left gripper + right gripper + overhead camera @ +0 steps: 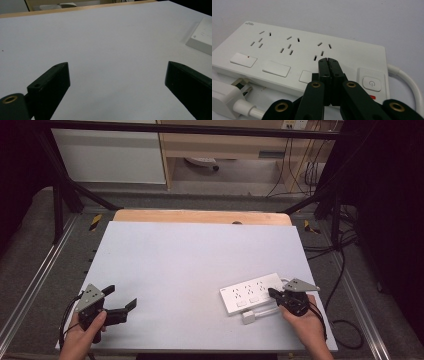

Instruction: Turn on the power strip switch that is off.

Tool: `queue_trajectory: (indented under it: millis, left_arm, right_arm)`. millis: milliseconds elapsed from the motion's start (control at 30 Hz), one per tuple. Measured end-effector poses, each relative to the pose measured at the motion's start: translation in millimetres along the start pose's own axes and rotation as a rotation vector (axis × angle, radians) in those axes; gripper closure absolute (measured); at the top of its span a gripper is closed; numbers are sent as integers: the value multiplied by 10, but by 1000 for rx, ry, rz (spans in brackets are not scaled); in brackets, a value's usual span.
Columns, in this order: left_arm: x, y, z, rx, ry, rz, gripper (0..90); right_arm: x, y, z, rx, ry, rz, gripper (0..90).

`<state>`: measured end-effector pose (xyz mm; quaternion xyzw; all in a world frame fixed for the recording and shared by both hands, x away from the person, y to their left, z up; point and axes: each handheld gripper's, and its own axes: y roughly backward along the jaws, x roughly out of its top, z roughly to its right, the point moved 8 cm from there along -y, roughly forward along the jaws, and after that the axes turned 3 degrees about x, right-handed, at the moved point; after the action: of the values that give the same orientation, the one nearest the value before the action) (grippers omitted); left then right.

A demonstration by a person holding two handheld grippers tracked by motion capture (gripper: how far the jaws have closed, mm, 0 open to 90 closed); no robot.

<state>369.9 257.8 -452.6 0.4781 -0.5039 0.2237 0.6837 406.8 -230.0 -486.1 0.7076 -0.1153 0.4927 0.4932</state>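
Tongs number two: right tongs (328,60) clenched empty over one power strip (287,50), left tongs (117,80) released.

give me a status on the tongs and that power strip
Right tongs shut, empty, tips over the white power strip by its third socket. Left tongs open, idle, apart. Plug lies unplugged beside the strip; nothing blocking.

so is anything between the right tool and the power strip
Nothing visible. The right tool, jaws shut together, sits right over the power strip near its third switch, with no object between them. The white plug lies on the table beside the strip's near edge, off to the side of the tool.
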Motion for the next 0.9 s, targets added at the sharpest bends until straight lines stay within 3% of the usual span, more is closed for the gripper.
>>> queue_trajectory:
  millis: [900]
  left_arm:
    - [-2,-4,7,-3,6,1,60]
  right_arm:
    - [-11,-1,-6,-5,3,9,900]
